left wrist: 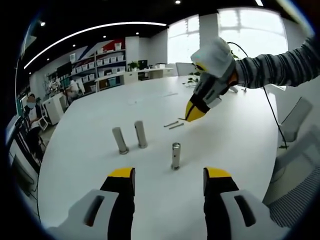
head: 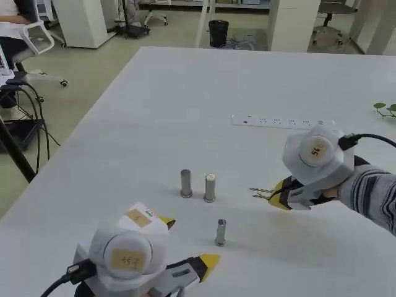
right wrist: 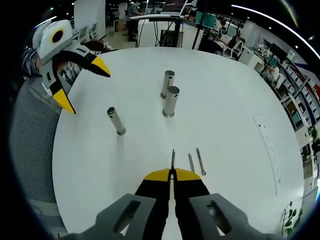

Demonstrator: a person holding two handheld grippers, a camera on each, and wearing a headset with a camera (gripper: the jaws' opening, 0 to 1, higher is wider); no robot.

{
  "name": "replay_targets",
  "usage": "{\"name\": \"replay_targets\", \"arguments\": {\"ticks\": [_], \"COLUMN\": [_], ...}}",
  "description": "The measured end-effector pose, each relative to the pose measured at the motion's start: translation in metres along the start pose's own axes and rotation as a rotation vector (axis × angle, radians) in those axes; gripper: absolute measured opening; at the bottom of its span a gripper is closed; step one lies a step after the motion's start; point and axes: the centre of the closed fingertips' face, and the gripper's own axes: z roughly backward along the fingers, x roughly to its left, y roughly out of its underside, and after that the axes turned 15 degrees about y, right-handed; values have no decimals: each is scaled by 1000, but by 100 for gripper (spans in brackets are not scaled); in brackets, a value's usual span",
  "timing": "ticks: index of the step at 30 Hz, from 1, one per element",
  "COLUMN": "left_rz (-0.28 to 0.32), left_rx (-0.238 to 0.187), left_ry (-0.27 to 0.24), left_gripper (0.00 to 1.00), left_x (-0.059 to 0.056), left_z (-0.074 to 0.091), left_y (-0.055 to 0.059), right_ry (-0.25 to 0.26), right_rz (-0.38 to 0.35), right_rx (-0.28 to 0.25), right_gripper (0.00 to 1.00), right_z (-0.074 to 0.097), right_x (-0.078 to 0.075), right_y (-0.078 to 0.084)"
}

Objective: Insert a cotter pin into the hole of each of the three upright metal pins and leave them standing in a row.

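L gripper sits low at near edge of white table, jaws wide apart w/ nothing betw them, facing rear-left metal pin and rear-right metal pin, upright, close side by side, plus front metal pin, upright, apart and nearer the person. Right of those, 2 loose cotter pins lie flat on the table just beside R gripper. Its jaws are pinched tight on a 3rd cotter pin poking fwd past the tips; power strip lies further back.
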Motion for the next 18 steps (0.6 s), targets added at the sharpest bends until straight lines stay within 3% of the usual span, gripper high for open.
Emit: {"name": "replay_targets", "arguments": {"ticks": [7,18], "left_rz": [-16,-11], "left_rx": [19,-5], "left_ry": [15,57], "left_gripper": [45,35], "left_x": [-3,-10], "left_z": [-4,-8], "left_y": [-6,-17], "right_ry": [-11,2], "right_rz": [77,161], "right_rx": [-75,-208], "right_gripper": [0,0], "right_z": [14,28], "right_x": [17,39], "right_y": [-15,-44]}}
